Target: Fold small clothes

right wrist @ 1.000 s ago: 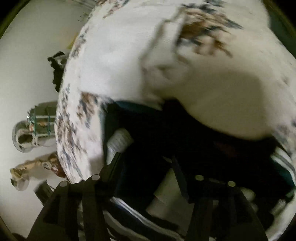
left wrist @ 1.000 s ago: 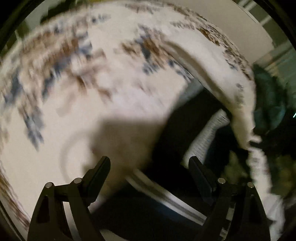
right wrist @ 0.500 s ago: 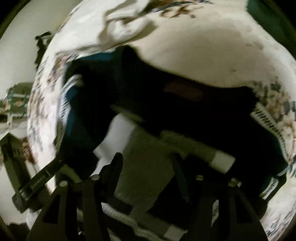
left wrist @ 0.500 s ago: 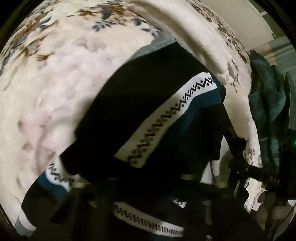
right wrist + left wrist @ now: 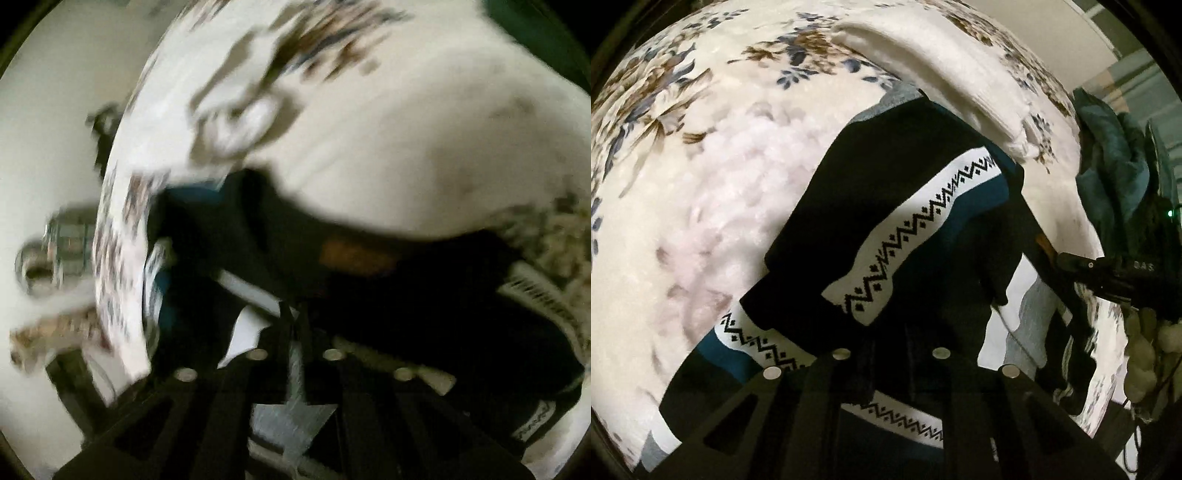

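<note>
A black sweater (image 5: 905, 177) with a white zigzag band and a teal stripe lies crumpled on a white floral blanket (image 5: 713, 192). My left gripper (image 5: 891, 334) points steeply down at the sweater's near edge. It is shut, with dark cloth caught between its fingers. The right wrist view is blurred by motion. There my right gripper (image 5: 293, 308) is over the sweater (image 5: 424, 295). Its jaws are closing, the tips almost together, with pale grey inner cloth between them.
A thick fold of the blanket (image 5: 953, 70) rises behind the sweater. A heap of teal clothing (image 5: 1115, 162) sits at the right. In the right wrist view the blanket's edge (image 5: 118, 258) drops to a pale floor (image 5: 44, 129) with blurred small objects (image 5: 55, 251).
My left gripper was open over the bare blanket; it moved over the sweater and shut on it. My right gripper sank toward the sweater and its jaws narrowed around the cloth.
</note>
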The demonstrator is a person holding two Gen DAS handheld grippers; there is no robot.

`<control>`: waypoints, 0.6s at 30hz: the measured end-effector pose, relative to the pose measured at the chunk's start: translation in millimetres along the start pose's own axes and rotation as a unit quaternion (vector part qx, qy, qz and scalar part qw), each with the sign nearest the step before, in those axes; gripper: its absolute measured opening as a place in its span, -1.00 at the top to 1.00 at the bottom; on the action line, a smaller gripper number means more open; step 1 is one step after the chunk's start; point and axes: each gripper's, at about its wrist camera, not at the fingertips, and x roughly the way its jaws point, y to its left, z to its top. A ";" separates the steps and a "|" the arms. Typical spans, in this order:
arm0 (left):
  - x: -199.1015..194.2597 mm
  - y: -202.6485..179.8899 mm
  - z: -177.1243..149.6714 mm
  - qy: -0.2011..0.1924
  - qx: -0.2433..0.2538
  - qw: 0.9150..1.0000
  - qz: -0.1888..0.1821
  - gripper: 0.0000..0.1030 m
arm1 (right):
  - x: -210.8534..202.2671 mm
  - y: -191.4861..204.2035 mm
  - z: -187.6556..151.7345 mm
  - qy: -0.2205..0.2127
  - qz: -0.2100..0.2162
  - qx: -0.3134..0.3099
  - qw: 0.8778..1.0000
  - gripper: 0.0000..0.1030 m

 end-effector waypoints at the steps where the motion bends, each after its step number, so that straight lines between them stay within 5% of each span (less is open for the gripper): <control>1: 1.6 -1.5 1.2 0.002 -0.002 1.000 -0.002 0.86 | 5.4 5.1 -3.8 0.011 -0.008 -0.018 1.000 0.18; 3: 4.1 -1.5 1.9 0.008 -0.003 1.000 -0.003 0.86 | 22.5 13.6 -9.9 0.043 -0.024 -0.048 0.998 0.19; 6: 5.2 -2.5 2.9 0.008 -0.001 1.000 -0.004 0.86 | 29.7 15.3 -13.7 0.024 -0.062 -0.068 0.995 0.96; 10: 6.3 -1.2 2.6 0.007 0.004 1.000 -0.002 0.87 | 12.6 -3.3 -1.5 -0.045 -0.074 -0.007 0.996 0.97; 18: 3.7 2.6 2.1 0.018 -0.006 1.000 -0.006 0.79 | 3.3 -31.2 6.3 -0.020 -0.043 0.065 0.997 0.91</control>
